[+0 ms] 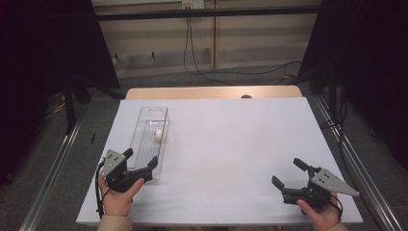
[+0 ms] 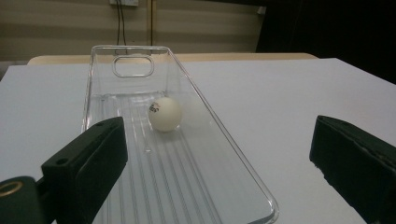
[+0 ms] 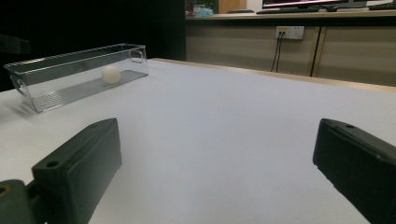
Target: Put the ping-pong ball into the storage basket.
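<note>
Tray – clear – holds one white ball; both claws – left, right – wide open, empty.

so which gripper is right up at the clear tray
The left gripper: its open jaws sit at the near end of the clear tray holding the white ball. The right gripper rests apart, over bare table.

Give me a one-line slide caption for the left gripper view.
Open left hand-held gripper at the near end of a clear plastic tray holding a white ping-pong ball on a white table.
</note>
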Demonstrator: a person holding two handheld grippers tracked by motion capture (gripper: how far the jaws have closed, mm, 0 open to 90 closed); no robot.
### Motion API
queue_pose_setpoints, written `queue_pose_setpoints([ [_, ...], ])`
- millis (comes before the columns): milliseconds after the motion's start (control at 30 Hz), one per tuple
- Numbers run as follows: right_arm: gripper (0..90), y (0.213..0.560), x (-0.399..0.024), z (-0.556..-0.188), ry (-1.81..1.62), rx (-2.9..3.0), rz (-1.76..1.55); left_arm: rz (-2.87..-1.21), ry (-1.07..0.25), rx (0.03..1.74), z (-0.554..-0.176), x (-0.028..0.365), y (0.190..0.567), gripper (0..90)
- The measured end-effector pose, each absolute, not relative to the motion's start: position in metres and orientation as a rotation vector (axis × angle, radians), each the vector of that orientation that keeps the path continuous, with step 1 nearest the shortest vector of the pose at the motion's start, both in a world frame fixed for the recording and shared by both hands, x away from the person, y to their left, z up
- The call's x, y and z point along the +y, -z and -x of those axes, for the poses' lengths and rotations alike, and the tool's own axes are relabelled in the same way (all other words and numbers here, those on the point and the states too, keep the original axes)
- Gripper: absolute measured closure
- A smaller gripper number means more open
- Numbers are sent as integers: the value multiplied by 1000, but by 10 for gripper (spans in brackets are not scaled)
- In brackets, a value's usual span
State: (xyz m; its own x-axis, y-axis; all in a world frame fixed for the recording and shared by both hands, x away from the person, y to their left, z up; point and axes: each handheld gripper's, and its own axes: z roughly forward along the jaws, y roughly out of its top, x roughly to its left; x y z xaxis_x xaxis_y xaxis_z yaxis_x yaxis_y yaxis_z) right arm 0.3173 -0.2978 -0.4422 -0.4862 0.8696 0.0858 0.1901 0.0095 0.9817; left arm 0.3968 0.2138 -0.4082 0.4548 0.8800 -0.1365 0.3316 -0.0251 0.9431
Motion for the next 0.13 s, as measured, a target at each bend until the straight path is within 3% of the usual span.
queue_pose_setpoints([
  [133, 6, 443, -298, -317, -1514, 1724, -1085, -1586, -619, 1073, -396, 214, 408, 40],
])
